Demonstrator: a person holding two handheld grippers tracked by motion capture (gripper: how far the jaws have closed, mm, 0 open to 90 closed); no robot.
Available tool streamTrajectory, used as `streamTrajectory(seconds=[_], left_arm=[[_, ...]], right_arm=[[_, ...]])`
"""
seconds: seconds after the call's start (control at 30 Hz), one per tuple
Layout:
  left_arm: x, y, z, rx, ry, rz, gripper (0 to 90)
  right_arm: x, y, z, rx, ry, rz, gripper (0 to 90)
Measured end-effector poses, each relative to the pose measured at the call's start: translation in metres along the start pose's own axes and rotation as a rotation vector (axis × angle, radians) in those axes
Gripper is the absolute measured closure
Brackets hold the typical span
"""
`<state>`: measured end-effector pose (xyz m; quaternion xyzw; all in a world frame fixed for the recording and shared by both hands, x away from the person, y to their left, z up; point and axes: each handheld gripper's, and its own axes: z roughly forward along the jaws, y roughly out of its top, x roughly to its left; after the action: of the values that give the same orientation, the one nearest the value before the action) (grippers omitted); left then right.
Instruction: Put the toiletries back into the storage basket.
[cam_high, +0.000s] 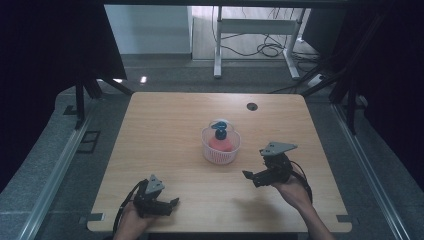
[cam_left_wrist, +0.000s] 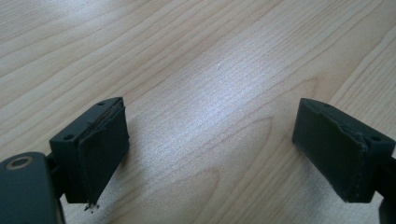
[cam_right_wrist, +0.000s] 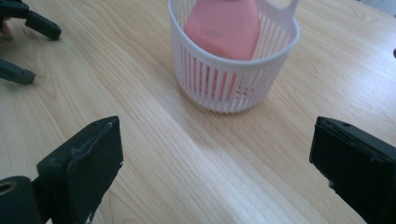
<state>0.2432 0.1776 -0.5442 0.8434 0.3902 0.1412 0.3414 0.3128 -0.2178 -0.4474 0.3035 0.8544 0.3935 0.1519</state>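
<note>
Wooden tabletop is noted bearing a white basket with a pink bottle; its faint embossed label cannot be read. Fingers of both the left gripper and right gripper are held apart, empty.

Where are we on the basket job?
Done: the pink bottle sits inside the white basket mid-table. In hand: nothing; the right gripper faces the basket, open and empty, and the left gripper is open over bare table. Left: nothing visible to load.
</note>
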Motion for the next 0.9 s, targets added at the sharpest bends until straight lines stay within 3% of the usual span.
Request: streamTrajectory(seconds=[0.9], left_arm=[[-0.001,0.0,0.0,-0.003,0.001,-0.006,10.4]], right_arm=[[-0.018,-0.061,-0.015,0.035,-0.052,0.089,3.3]])
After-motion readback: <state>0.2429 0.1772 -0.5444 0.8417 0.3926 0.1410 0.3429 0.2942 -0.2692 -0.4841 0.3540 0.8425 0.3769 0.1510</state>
